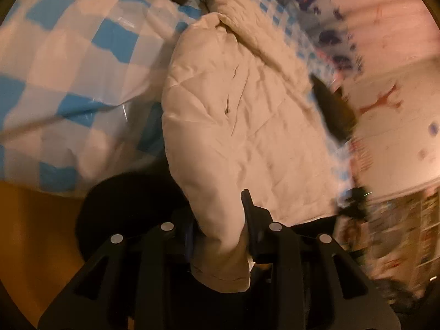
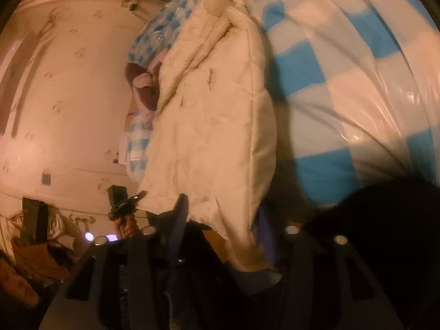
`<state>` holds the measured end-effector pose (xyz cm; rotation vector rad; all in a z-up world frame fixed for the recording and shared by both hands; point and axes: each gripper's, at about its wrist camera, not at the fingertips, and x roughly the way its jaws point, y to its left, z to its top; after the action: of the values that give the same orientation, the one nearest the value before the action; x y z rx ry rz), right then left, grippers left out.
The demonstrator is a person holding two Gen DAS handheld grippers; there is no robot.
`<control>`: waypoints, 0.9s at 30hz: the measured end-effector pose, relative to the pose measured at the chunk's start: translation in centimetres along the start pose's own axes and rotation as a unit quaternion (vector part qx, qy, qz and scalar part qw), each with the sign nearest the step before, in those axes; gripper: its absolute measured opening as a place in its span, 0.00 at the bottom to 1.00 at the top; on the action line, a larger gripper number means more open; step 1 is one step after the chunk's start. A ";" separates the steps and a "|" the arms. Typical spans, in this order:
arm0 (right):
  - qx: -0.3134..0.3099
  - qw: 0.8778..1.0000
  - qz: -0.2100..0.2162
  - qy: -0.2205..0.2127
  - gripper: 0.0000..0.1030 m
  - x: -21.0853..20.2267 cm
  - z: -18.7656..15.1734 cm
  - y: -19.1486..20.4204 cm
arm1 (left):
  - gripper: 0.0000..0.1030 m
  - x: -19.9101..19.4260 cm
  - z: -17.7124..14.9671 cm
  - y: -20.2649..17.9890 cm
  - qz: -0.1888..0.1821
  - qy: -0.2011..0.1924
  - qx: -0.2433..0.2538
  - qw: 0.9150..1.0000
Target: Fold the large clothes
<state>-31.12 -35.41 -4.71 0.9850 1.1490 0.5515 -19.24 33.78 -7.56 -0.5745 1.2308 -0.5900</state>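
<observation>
A large cream quilted jacket [image 1: 242, 104] lies stretched over a blue-and-white checked plastic-covered surface [image 1: 68, 68]. My left gripper [image 1: 220, 220] is shut on a bunched end of the jacket, which fills the gap between the fingers. In the right wrist view the same jacket [image 2: 214, 126] runs away from me, and my right gripper [image 2: 222, 220] is shut on its near edge. The left gripper [image 2: 121, 203] shows small at the jacket's left corner in the right wrist view. The view is blurred by motion.
The checked surface [image 2: 357, 82] extends wide beside the jacket. A pink-and-brown garment [image 2: 143, 88] lies at the jacket's far left side. A pale patterned wall [image 2: 68, 96] stands beyond. A dark round shape [image 1: 123, 211] sits near my left gripper. Clutter [image 2: 33, 247] lies on the floor.
</observation>
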 end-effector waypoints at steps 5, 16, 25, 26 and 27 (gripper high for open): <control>-0.018 0.998 -0.051 0.030 0.56 1.4 0.8 0.7 | 0.54 0.8 1.2 -1.4 0.056 0.008 0.022 0.998; -0.059 0.993 0.089 -0.042 0.12 1.3 -0.2 3.2 | 0.08 0.5 0.8 -3.1 0.042 -0.012 0.071 0.997; -0.132 0.939 0.266 -0.174 0.12 -5.2 -2.3 6.7 | 0.07 -8.2 -0.9 -9.6 -0.075 -0.128 0.110 0.983; -0.140 0.933 0.281 -0.178 0.12 -5.9 -3.3 6.6 | 0.07 -9.1 -1.9 -9.8 -0.087 -0.131 0.119 0.980; -0.143 0.929 0.289 -0.180 0.12 -6.1 -3.9 6.5 | 0.07 -9.5 -2.7 -9.9 -0.096 -0.128 0.124 0.979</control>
<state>-36.16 -35.70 3.67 1.1107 0.4199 0.9346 -25.04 32.95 5.15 -0.5426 0.8498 -0.7925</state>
